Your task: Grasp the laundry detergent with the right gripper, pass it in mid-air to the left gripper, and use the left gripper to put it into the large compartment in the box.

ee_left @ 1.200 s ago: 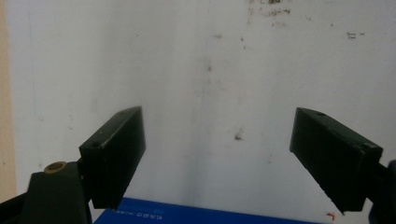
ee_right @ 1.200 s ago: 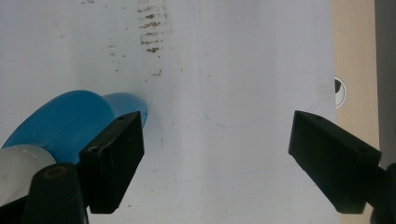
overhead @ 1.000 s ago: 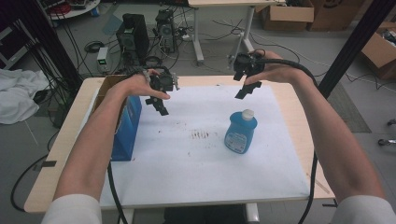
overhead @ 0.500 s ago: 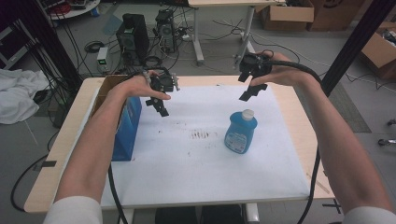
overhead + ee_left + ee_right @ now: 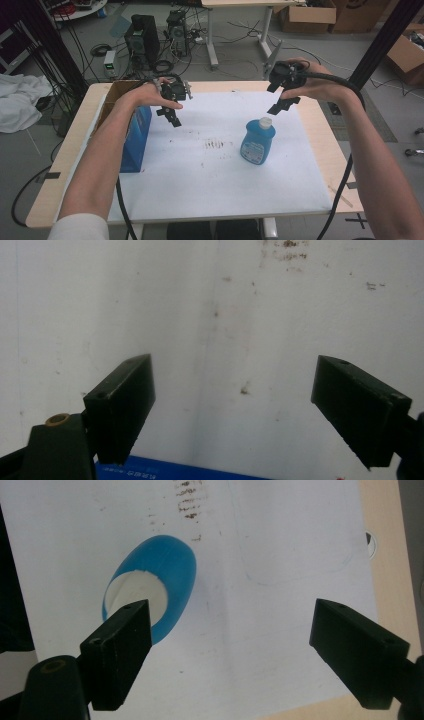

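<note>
Even, diffuse overhead light is falling on the desk (image 5: 210, 185); shadows are staying soft, and both gripper views are showing mild blur.

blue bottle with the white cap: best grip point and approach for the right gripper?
Probably the neck just below the white cap, coming straight down from above. The blue bottle stands upright on the white sheet, free on all sides, and narrows toward the cap. The right gripper hovers above it, jaws wide open; shift until the cap sits between them.

No legible text; bottle (image 5: 257, 144) label apparently too blurred.
</note>
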A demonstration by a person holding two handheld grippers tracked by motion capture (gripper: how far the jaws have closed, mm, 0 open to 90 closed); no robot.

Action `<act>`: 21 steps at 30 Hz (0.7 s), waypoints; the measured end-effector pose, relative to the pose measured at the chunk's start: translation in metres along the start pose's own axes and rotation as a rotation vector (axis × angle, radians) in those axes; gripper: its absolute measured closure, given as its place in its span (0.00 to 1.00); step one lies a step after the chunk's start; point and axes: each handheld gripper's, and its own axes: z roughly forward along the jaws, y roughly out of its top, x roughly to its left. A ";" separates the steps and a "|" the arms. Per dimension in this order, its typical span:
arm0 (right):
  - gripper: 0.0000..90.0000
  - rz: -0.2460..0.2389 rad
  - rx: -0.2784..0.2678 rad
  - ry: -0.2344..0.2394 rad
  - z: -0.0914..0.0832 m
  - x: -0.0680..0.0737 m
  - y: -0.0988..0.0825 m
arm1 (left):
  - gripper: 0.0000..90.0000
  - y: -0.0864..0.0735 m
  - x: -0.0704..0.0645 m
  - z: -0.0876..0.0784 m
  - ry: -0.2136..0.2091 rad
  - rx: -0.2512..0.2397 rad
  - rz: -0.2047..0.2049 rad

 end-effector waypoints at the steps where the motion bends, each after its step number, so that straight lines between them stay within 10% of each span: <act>1: 0.19 0.027 0.002 0.000 -0.001 0.004 -0.003 | 0.20 -0.001 0.000 -0.001 0.001 -0.004 -0.005; 21: 0.18 0.273 -0.087 0.052 0.018 0.049 -0.028 | 0.20 -0.004 0.000 -0.001 0.005 -0.023 -0.019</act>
